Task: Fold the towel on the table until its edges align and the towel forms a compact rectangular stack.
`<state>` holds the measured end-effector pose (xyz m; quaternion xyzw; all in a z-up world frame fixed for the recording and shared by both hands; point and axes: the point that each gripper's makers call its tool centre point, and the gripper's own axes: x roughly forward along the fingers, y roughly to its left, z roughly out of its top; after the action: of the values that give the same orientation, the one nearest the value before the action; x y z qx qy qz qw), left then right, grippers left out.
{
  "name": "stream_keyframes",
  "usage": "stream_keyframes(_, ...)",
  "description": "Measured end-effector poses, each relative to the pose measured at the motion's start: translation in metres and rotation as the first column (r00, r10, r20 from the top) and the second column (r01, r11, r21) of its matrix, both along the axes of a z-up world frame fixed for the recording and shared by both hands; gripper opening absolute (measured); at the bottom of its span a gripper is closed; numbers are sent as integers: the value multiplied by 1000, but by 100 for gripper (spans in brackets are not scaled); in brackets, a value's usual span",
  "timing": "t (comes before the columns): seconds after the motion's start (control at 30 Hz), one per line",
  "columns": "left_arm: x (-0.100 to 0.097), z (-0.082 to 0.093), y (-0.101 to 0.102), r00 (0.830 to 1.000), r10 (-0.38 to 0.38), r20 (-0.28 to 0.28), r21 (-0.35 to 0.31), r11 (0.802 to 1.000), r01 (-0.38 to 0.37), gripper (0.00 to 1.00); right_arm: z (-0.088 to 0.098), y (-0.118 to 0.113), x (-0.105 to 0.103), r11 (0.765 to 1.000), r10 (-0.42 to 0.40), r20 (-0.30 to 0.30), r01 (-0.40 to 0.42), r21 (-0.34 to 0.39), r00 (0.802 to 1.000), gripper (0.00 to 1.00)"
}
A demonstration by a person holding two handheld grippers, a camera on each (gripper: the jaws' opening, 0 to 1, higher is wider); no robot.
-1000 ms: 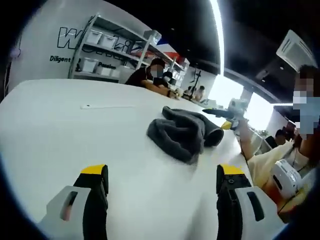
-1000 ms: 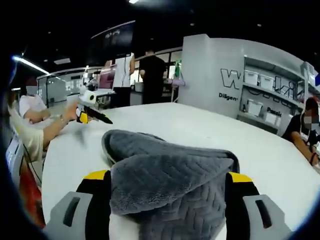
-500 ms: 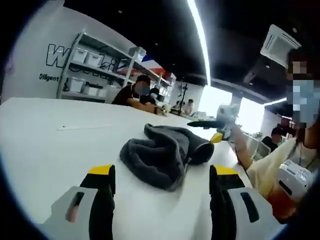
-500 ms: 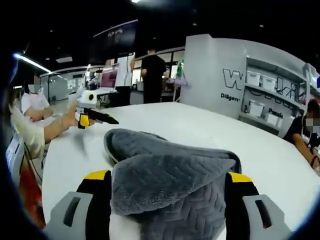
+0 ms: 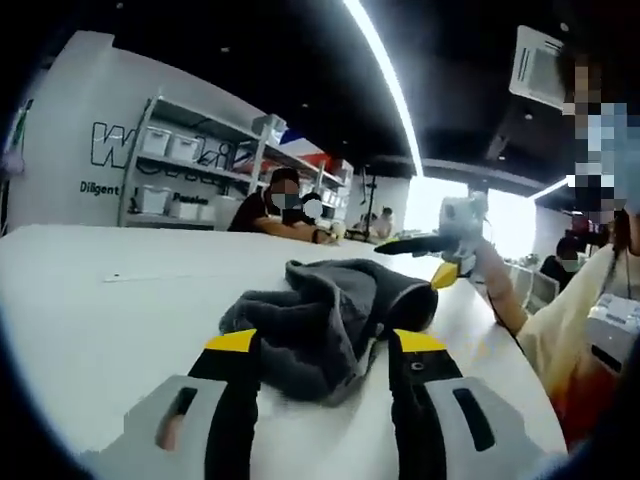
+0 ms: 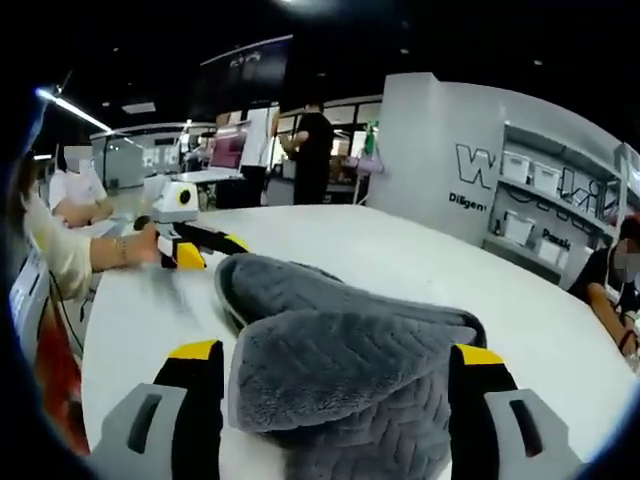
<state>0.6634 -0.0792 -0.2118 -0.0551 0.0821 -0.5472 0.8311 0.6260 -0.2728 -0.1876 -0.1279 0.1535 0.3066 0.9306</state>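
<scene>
Towel, dark grey quilted microfibre (image 5: 320, 315), sits closer to the left gripper (image 5: 325, 350) than half a second ago; its near edge now lies between the yellow-tipped black fingers (image 5: 237, 375), which stand a bit narrower than before but open, and whether they touch the cloth is hard to tell. In the right gripper view the other gripper, held in a person's hand (image 6: 140, 243), has come nearer the towel's far end. Right gripper (image 6: 335, 352) unchanged: fingers (image 6: 195, 375) wide apart, the towel (image 6: 350, 350) bunched between them, apparently resting there rather than pinched. Towel lies crumpled, unfolded, on the round white table (image 5: 90, 310), near its middle. Room: white wall with dark lettering (image 6: 478, 165), metal shelving with white bins (image 5: 175, 165), long ceiling light strip (image 5: 385, 80), people seated at the far edge (image 5: 275, 205) and standing behind (image 6: 312, 150).
</scene>
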Motion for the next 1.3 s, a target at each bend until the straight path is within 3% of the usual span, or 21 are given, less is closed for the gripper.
stream_keyframes(0.13,-3,1,-5,1000,-16,-1,-30,999,16,27,-1,0,0,1000,1,0,-1,-7,1000,94)
stream_keyframes(0.27,-2,-6,-7,999,-21,-30,-15,1000,21,23,1,0,-1,1000,-1,7,1,-8,1000,94)
stream_keyframes(0.4,-7,-3,-10,999,-45,-21,-32,999,44,5,1,0,-2,1000,-1,9,1,-11,1000,94)
stream_keyframes(0.57,-6,-7,-11,998,-48,-51,-34,998,46,2,-1,2,-3,1000,3,4,-3,-16,1000,94)
stream_keyframes(0.8,-9,3,-9,995,-59,-78,-96,994,52,2,-2,1,-3,1000,5,0,-5,-19,1000,93)
stream_keyframes(0.97,-19,27,-11,973,-130,-190,-276,958,74,2,-1,1,-3,1000,5,1,-5,-16,1000,93)
stream_keyframes(1.1,-31,43,-13,978,-147,-145,-290,952,100,2,-1,-1,-2,1000,7,-4,-7,-1,1000,93)
stream_keyframes(1.13,-35,55,-13,969,-174,-177,-360,927,101,2,-1,-1,-2,1000,8,-5,-8,3,1000,93)
stream_keyframes(1.2,-37,61,-13,962,-191,-194,-398,912,101,2,0,0,-3,1000,15,-6,-15,20,1000,93)
stream_keyframes(1.23,-40,72,-11,955,-220,-198,-448,887,111,2,1,1,-3,999,20,-7,-19,28,1000,93)
stream_keyframes(1.3,-43,79,-11,964,-202,-172,-435,894,109,2,1,2,-4,999,23,-7,-23,32,1000,93)
